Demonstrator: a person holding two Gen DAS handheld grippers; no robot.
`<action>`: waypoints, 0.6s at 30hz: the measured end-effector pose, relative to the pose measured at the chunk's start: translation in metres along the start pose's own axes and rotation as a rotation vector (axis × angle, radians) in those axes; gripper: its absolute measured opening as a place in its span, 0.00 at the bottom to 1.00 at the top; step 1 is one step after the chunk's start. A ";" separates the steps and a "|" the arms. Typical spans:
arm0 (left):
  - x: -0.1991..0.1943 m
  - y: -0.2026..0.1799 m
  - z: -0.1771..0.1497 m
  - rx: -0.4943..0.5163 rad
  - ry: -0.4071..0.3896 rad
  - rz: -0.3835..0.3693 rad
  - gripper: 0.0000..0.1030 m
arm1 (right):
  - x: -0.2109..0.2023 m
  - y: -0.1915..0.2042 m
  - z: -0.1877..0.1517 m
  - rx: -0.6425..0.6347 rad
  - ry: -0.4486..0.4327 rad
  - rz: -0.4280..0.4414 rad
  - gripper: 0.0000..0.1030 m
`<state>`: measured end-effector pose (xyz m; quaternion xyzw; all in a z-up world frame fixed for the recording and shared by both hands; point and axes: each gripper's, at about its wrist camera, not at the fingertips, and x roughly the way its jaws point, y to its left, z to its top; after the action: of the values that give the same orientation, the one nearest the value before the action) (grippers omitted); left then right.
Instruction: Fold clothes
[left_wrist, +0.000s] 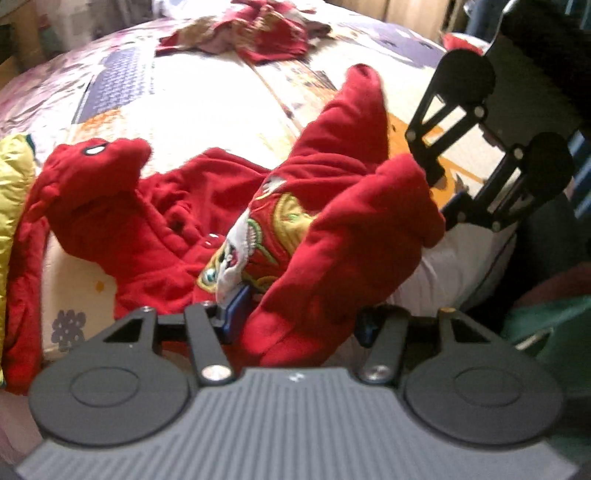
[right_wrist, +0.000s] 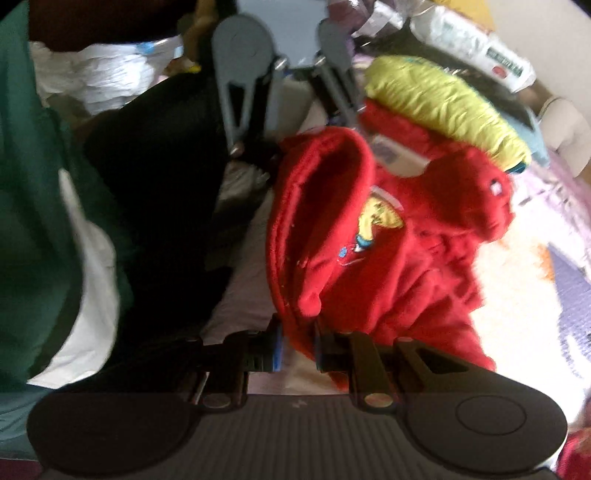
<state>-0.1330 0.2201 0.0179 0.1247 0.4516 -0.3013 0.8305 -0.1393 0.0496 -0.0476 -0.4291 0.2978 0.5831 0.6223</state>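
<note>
Your red fleece baby garment with the embroidered yellow-and-white patch (left_wrist: 236, 236) lies crumpled on the patterned bedsheet (left_wrist: 207, 99), and everything else sits around it. Your left gripper (left_wrist: 295, 321) stands about half open at the garment's near edge; a thick red fold rises between its blue-padded fingers (left_wrist: 236, 314), and the pads do not appear to press on it. Your right gripper (right_wrist: 297, 350) is nearly closed, pinching a rolled red edge of the same garment between its fingers (right_wrist: 275, 354). In the left wrist view the right gripper (left_wrist: 443, 192) meets the garment's right side. A shiny yellow-green quilted piece (right_wrist: 443, 103) touches the garment's far side. A second heap of red patterned clothes (left_wrist: 258, 33) lies well beyond the garment on the sheet.
</note>
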 end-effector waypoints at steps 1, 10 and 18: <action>0.000 -0.003 -0.001 0.012 0.008 -0.003 0.55 | 0.002 0.004 -0.002 0.006 0.010 0.018 0.17; 0.001 -0.009 -0.007 0.044 0.038 0.017 0.65 | 0.030 0.024 -0.018 0.029 0.142 0.082 0.21; -0.014 -0.021 -0.025 0.135 0.079 0.025 0.87 | -0.007 0.016 -0.010 0.110 0.047 0.122 0.28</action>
<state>-0.1684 0.2211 0.0169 0.1982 0.4611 -0.3155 0.8054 -0.1543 0.0370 -0.0486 -0.3887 0.3694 0.5925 0.6011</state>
